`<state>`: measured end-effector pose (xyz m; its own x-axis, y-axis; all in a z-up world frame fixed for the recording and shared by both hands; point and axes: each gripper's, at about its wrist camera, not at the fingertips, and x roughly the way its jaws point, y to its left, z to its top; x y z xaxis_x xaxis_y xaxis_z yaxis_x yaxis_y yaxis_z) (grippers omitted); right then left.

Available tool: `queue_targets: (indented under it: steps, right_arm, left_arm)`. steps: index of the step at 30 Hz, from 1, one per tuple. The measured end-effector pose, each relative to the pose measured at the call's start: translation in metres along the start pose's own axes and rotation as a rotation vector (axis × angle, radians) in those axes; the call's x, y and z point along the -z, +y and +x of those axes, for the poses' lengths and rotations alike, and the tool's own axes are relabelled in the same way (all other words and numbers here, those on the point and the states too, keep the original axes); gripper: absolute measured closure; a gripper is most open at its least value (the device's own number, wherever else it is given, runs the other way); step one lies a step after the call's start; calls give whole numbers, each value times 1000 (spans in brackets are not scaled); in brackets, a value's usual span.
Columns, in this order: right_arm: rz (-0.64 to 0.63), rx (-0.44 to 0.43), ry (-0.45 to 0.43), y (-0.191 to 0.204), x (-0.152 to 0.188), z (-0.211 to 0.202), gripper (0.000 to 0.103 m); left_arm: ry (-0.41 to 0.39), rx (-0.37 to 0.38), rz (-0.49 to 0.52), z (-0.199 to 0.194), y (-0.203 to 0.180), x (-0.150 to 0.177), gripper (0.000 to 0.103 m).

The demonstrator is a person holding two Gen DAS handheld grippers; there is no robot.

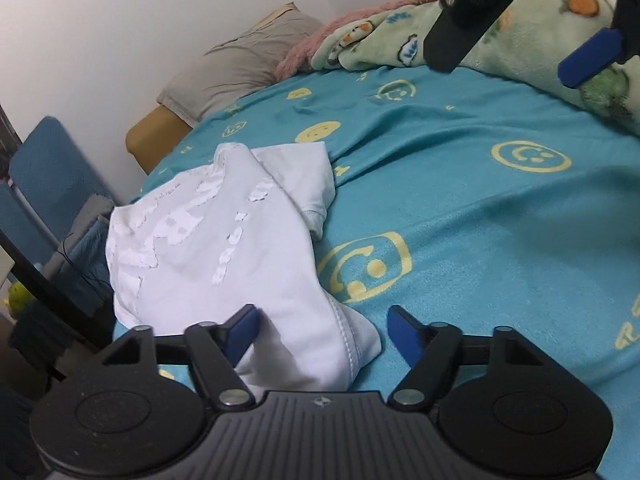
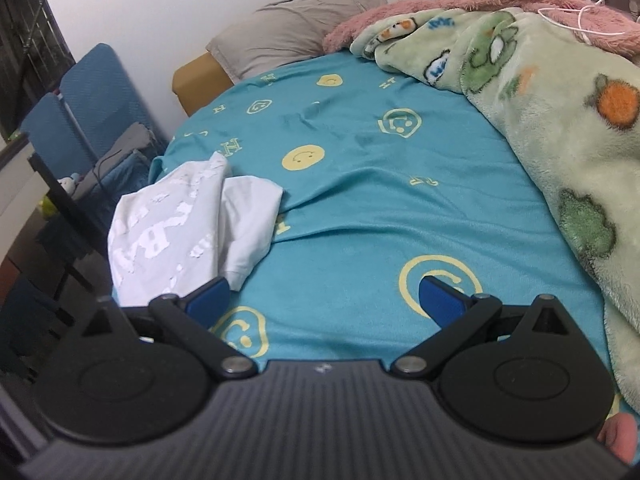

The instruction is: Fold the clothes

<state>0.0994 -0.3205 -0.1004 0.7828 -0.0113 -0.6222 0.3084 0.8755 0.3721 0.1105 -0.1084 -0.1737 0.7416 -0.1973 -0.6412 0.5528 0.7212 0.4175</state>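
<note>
Over on the left there's a blue chair [image 2: 90,92] beside the bed. The white T-shirt [image 1: 208,248] is bunched up at the near-left edge of the teal smiley sheet [image 1: 460,208], its raised white print facing up. My left hand-held gripper [image 1: 322,330] sits spread apart around the shirt's near hem corner, pads not pinching it as far as I can see. My right hand-held gripper [image 2: 324,298] hangs wide open over bare sheet, holding nothing. Far right, a green fleece blanket [image 2: 560,128] is heaped up, grey pillow [image 2: 296,28] at the far end.
</note>
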Motion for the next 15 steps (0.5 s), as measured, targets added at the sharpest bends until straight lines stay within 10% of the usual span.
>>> queue_targets:
  steps: [5, 15]
  right_arm:
    - [39, -40, -9, -3, 0, -4, 0]
    - [41, -104, -34, -3, 2, -14, 0]
  left_arm:
    - [-6, -34, -173, 0, 27, -3, 92]
    - [-206, -66, -414, -80, 75, -18, 98]
